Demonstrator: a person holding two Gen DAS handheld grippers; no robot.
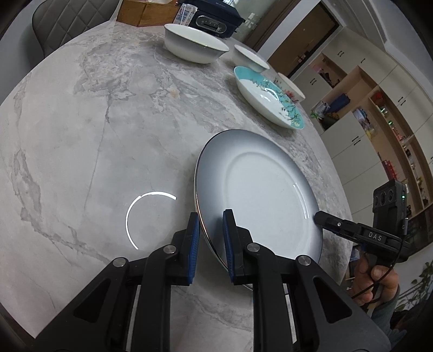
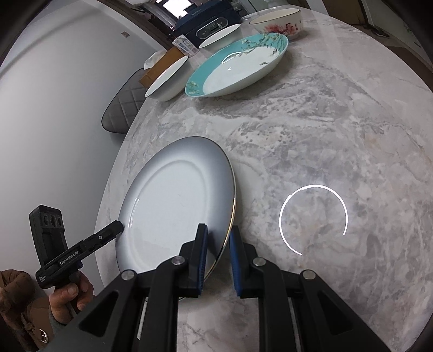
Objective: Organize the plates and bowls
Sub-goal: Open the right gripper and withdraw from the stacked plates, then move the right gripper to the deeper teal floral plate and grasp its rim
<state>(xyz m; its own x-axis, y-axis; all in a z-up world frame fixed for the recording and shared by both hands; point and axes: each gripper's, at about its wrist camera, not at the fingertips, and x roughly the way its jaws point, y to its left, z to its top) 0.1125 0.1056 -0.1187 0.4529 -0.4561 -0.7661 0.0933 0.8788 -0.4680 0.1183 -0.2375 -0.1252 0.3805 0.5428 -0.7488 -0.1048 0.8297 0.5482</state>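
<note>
Resting near the table's edge, the grey-rimmed plate (image 1: 265,189) has both grippers at its rim from opposite sides. The left gripper (image 1: 212,238) straddles the plate's left rim, one blue pad under the edge and one on top, jaws narrowly parted and not clearly pinching. The right gripper (image 2: 218,243) straddles the opposite rim the same way, with a small gap visible beside the edge, so a firm grip cannot be confirmed. Each tool points forward and slightly down, and the person's hands (image 2: 71,293) wrap the pistol handles from below. Farther along the marble table (image 1: 94,121) sit a teal floral plate (image 1: 268,97), a large white bowl (image 1: 194,46), two smaller white bowls beyond it, and a dark appliance (image 1: 213,19) at the far end.
</note>
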